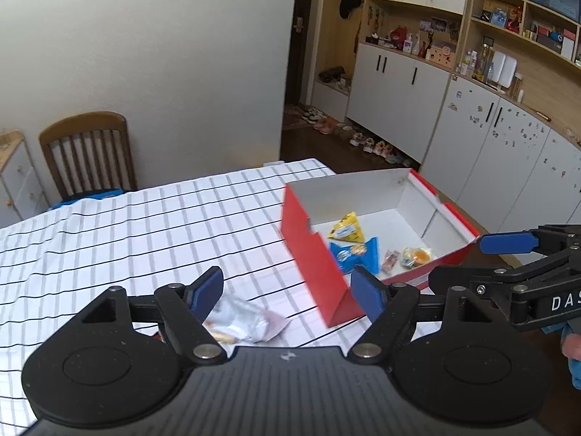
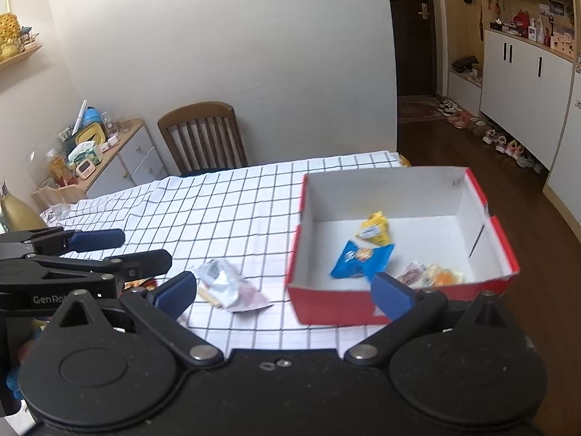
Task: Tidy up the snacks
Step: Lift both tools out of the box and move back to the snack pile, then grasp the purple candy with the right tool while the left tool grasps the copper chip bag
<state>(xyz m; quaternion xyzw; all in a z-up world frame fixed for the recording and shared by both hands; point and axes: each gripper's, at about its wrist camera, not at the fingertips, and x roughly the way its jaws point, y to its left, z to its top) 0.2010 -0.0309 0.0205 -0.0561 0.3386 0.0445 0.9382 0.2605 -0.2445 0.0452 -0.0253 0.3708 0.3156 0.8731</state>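
My left gripper point(image 1: 287, 292) hangs above the checked tablecloth point(image 1: 145, 225), its blue pads spread wide with nothing between them. Under its left finger lies a silver snack wrapper point(image 1: 243, 318), crumpled and flat on the cloth, just left of the red box point(image 1: 312, 254). My right gripper point(image 2: 285, 290) is also spread wide and empty, hovering at the near wall of the same box.

The box sits open near the table's right edge, and four snacks rest on its white floor. A yellow packet point(image 2: 376, 229) is farthest in, and a blue packet point(image 2: 359, 258) lies just nearer. A small pinkish sweet point(image 2: 412, 272) and an orange-and-yellow one point(image 2: 441, 276) sit side by side against the near wall.

A wooden chair point(image 2: 203, 136) stands at the table's far side.
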